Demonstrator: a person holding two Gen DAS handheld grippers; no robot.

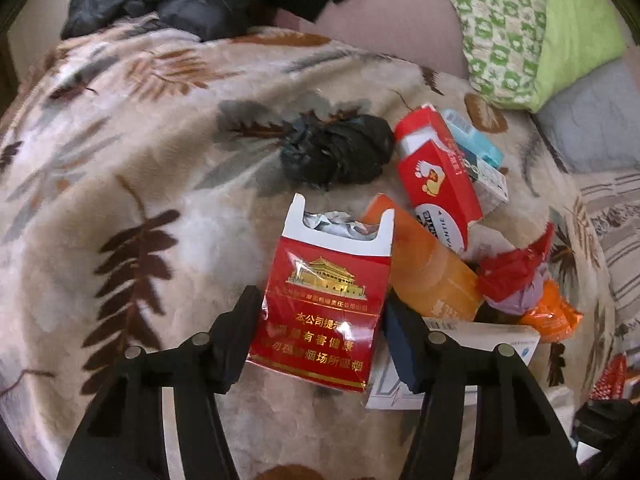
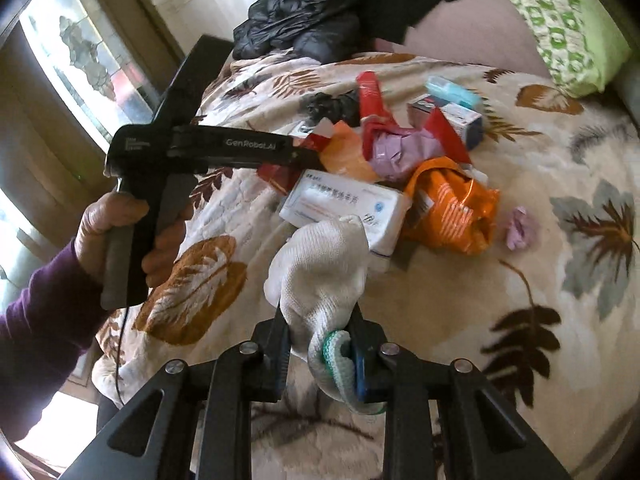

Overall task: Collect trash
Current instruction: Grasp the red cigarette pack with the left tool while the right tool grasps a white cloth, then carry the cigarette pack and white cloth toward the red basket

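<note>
Right tongs (image 2: 320,344) clamp 1 white glove (image 2: 320,272); left tongs (image 1: 316,336) grip 1 red cigarette pack (image 1: 324,300)

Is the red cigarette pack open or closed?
Open. The cigarette pack has its top flap missing or folded back, and crumpled silver foil shows inside. Whether any cigarettes remain, I cannot tell.

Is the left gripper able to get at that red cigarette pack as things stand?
Probably yes. The left gripper already straddles the red cigarette pack, which lies on top of the blanket with nothing over it; whether the pads press it yet is unclear.
</note>
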